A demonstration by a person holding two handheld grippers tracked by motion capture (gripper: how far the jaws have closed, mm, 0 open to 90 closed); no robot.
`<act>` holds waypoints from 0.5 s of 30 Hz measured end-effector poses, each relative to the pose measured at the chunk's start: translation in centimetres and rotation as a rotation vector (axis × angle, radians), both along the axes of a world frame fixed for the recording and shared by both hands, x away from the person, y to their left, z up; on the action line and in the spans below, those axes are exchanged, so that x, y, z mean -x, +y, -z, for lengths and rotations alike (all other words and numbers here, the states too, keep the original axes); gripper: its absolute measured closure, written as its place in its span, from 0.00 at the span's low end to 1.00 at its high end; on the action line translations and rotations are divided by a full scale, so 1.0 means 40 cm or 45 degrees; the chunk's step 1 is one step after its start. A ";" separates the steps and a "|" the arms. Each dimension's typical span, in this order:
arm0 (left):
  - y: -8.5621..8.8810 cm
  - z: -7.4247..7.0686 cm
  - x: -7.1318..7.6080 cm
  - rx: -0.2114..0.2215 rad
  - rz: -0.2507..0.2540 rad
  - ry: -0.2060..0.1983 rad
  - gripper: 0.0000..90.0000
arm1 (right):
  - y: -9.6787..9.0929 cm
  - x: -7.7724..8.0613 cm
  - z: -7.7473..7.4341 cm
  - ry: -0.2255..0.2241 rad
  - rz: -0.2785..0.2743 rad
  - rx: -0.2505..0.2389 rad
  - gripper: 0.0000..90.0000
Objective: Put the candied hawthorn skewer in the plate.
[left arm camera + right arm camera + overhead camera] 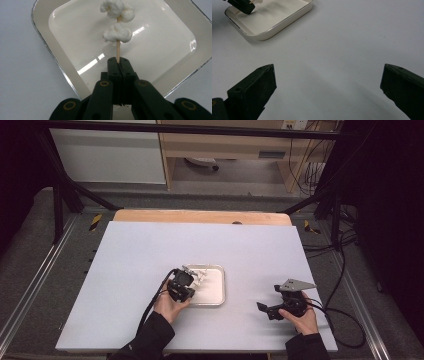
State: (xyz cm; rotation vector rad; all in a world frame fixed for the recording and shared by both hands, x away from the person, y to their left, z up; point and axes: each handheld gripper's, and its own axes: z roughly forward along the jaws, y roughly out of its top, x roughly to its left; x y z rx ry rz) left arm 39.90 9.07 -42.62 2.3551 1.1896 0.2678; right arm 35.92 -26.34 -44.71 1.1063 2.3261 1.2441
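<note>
My left gripper (121,62) is shut on the bare end of a thin wooden skewer (118,51). Two white puffy pieces (117,35) are threaded on the skewer's far part, held over a shallow cream tray (57,57). From above, the left gripper (189,279) sits at the tray's (220,297) left edge with the skewer (197,275) pointing over it. My right gripper (328,75) stands open above bare table, nothing between its jaws. In the high view it (265,309) lies to the right of the tray, pointing left.
A white sheet (150,250) covers the table, with a wooden strip (200,216) at its far edge. The tray (274,27) appears at the upper left of the right gripper view. Cables (345,320) trail off the table's right side.
</note>
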 end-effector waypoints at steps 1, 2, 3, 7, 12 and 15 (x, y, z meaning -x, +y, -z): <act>0.000 0.000 0.000 -0.005 0.003 -0.001 0.98 | 0.001 0.001 0.000 0.001 0.001 -0.004 0.01; 0.000 0.000 0.000 -0.005 0.006 -0.002 0.98 | 0.001 0.001 0.000 0.001 0.000 -0.004 0.01; 0.000 0.000 0.000 -0.003 0.009 -0.003 0.98 | 0.000 0.001 0.000 0.001 0.000 -0.004 0.01; 0.002 0.000 -0.001 0.001 0.017 -0.019 0.91 | 0.000 0.000 0.000 -0.001 -0.002 0.000 0.01; 0.010 -0.008 0.000 0.013 0.032 -0.044 0.77 | 0.000 0.001 0.000 0.003 0.002 -0.007 0.01; 0.018 -0.018 0.002 0.012 0.048 -0.073 0.70 | 0.000 0.000 0.000 0.002 0.000 -0.005 0.01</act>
